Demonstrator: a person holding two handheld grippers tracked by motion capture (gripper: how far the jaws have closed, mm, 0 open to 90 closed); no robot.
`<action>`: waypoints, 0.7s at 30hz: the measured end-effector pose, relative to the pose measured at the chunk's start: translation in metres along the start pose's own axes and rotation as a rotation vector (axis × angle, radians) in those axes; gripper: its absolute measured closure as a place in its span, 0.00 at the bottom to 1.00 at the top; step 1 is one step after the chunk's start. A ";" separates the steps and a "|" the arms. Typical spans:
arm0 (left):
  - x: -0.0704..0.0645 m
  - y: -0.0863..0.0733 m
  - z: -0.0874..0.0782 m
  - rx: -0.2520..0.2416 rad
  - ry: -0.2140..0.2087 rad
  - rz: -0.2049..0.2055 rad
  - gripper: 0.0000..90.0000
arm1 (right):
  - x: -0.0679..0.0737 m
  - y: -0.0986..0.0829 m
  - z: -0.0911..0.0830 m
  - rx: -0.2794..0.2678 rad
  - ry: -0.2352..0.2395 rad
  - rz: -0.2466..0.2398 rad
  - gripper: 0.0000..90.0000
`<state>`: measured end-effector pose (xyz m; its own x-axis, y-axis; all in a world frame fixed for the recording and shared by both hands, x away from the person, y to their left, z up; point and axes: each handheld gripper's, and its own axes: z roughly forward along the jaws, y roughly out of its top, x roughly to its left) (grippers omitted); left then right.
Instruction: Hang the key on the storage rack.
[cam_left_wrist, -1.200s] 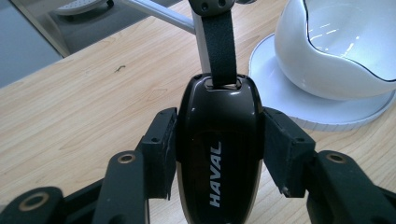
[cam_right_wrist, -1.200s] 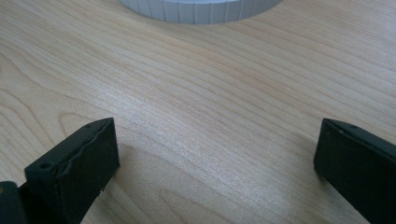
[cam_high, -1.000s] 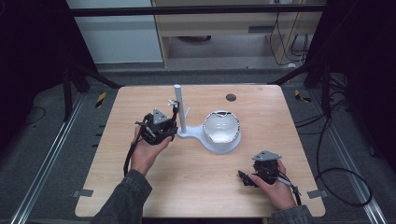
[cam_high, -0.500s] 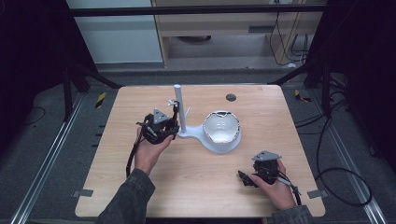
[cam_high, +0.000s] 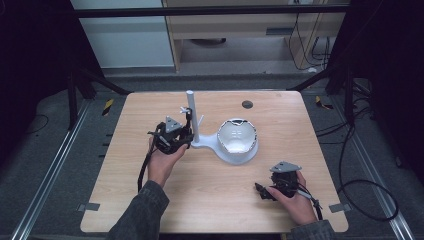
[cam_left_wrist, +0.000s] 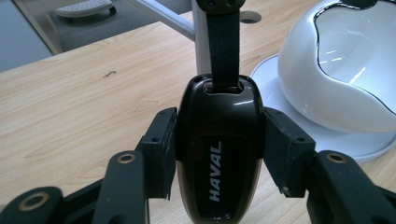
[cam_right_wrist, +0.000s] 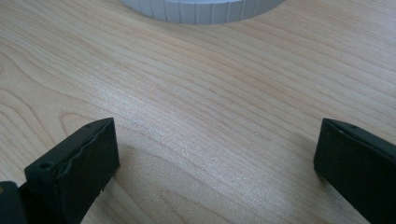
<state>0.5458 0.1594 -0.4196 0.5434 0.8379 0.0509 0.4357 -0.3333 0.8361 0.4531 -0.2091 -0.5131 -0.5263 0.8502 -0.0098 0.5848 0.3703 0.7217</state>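
Black key fob (cam_left_wrist: 219, 154) lettered HAVAL, pinched by left gripper (cam_left_wrist: 219, 149).

1. The surface (cam_high: 210, 190) is pale wood with fine darker grain lines.
2. The key fob (cam_left_wrist: 218, 154) is glossy black with white "HAVAL" lettering, and its strap (cam_left_wrist: 223, 42) is matte black.
3. The bowl-shaped stand (cam_high: 235, 142) and its post (cam_high: 192, 117) are white.
4. The left tool (cam_high: 186, 134) and right tool (cam_high: 264, 191) are black, each with a grey plate on top.
5. The sleeve (cam_high: 140, 215) is dark grey.
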 end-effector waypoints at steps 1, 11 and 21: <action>0.000 0.000 0.001 -0.007 0.000 -0.004 0.54 | 0.000 0.000 0.000 0.000 0.000 0.000 0.00; 0.001 -0.003 0.002 -0.024 -0.006 -0.022 0.54 | 0.000 0.000 0.000 0.000 0.000 0.000 0.00; 0.002 -0.002 0.004 -0.018 -0.025 -0.025 0.54 | 0.000 0.000 0.000 0.000 0.001 -0.002 0.00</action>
<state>0.5490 0.1603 -0.4230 0.5500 0.8350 0.0161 0.4367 -0.3040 0.8467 0.4533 -0.2087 -0.5131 -0.5283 0.8490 -0.0107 0.5835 0.3722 0.7218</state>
